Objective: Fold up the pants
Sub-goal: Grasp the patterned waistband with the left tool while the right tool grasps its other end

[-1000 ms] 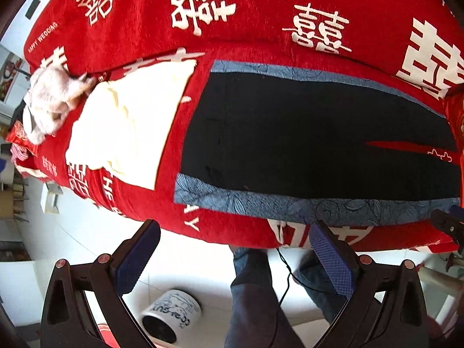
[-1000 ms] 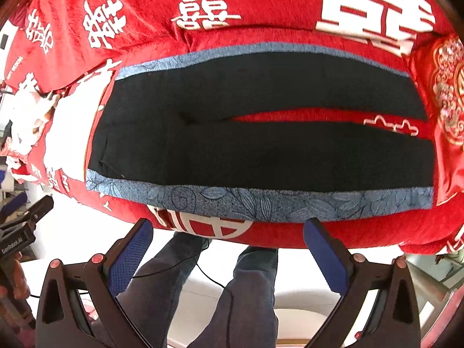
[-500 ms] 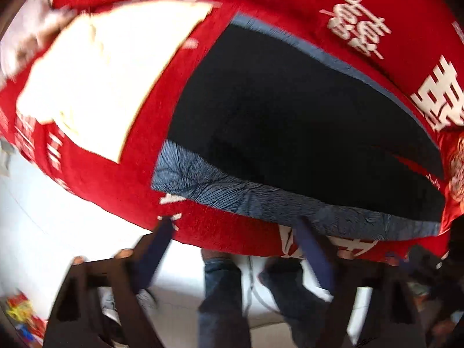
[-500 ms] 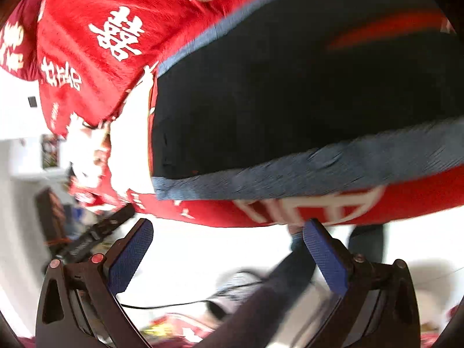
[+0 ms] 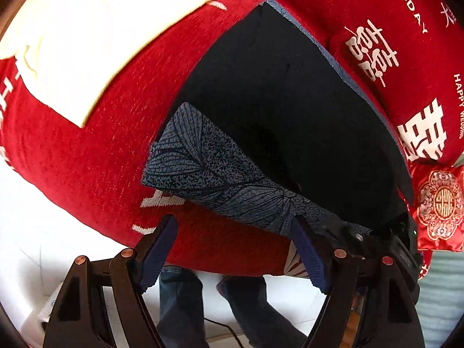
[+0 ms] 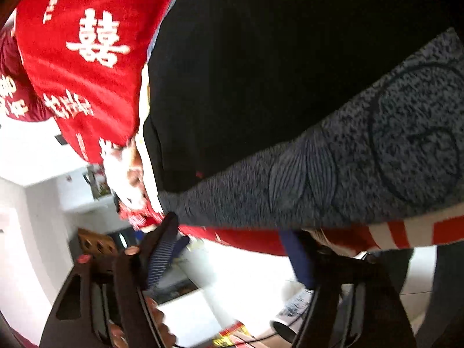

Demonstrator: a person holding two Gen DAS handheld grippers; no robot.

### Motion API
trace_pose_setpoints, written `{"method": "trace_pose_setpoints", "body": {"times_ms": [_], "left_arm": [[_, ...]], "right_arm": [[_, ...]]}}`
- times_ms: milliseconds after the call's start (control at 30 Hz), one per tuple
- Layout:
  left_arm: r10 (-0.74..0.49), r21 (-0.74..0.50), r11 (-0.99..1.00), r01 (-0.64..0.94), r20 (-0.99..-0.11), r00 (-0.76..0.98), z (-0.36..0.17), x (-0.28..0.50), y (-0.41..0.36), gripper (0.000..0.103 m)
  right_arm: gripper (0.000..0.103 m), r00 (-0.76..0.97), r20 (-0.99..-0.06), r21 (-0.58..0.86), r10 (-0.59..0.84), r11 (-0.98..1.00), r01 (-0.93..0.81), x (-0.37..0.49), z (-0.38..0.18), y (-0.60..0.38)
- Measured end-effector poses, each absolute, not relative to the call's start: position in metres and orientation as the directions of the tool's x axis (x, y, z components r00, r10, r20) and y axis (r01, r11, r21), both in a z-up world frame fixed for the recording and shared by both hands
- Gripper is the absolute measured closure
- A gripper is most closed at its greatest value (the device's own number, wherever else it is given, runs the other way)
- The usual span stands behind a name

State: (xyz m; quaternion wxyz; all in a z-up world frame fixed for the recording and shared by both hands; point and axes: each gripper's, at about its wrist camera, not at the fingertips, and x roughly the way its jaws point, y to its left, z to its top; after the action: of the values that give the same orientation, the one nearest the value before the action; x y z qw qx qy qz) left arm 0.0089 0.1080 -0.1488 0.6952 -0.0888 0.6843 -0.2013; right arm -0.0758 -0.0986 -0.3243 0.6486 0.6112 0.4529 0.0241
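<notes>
Black pants [image 5: 284, 110] with a blue-grey leaf-patterned side stripe [image 5: 208, 171] lie flat on a red sofa cover [image 5: 87, 156]. My left gripper [image 5: 235, 249] is open, its fingers just below the stripe's near edge by the waist corner. In the right wrist view the pants [image 6: 290, 58] and the stripe [image 6: 348, 174] fill the upper frame. My right gripper [image 6: 232, 246] is open, tilted, with its fingertips at the stripe's lower edge. The right gripper's body [image 5: 385, 249] shows in the left wrist view beside my left gripper.
A cream cloth [image 5: 101, 29] lies on the sofa left of the pants. A red embroidered cushion [image 5: 440, 206] sits at the right end. The person's legs [image 5: 179, 304] stand on the white floor below. A white cup [image 6: 290, 316] stands on the floor.
Both grippers have moved in from well back to the near edge of the pants. The right gripper has tilted and swung left toward the waist end. Both stay open.
</notes>
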Motion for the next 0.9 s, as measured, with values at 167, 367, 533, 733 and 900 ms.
{"method": "trace_pose_setpoints", "body": {"times_ms": [167, 367, 533, 733, 900], "left_arm": [[-0.489, -0.489, 0.864, 0.117, -0.872, -0.033, -0.147, 0.013, 0.105, 0.022], [-0.554, -0.554, 0.832, 0.018, -0.832, -0.012, -0.158, 0.030, 0.085, 0.022], [-0.514, -0.515, 0.857, 0.037, -0.857, -0.024, -0.174, 0.031, 0.074, 0.052], [-0.484, -0.485, 0.868, 0.103, -0.874, -0.042, -0.180, 0.032, 0.068, 0.052], [-0.470, -0.474, 0.872, 0.125, -0.881, -0.057, -0.187, 0.033, 0.064, 0.052]], "right_arm": [[0.093, 0.613, -0.539, 0.836, 0.578, 0.274, 0.476, -0.068, -0.309, -0.097], [0.096, 0.557, -0.542, 0.839, 0.629, 0.371, 0.398, -0.079, -0.291, -0.084], [0.083, 0.547, -0.581, 0.813, 0.603, 0.404, 0.419, -0.116, -0.289, -0.102], [0.053, 0.673, -0.615, 0.788, 0.411, 0.292, 0.542, -0.180, -0.290, -0.167], [0.054, 0.737, -0.597, 0.802, 0.316, 0.208, 0.560, -0.213, -0.296, -0.190]]}}
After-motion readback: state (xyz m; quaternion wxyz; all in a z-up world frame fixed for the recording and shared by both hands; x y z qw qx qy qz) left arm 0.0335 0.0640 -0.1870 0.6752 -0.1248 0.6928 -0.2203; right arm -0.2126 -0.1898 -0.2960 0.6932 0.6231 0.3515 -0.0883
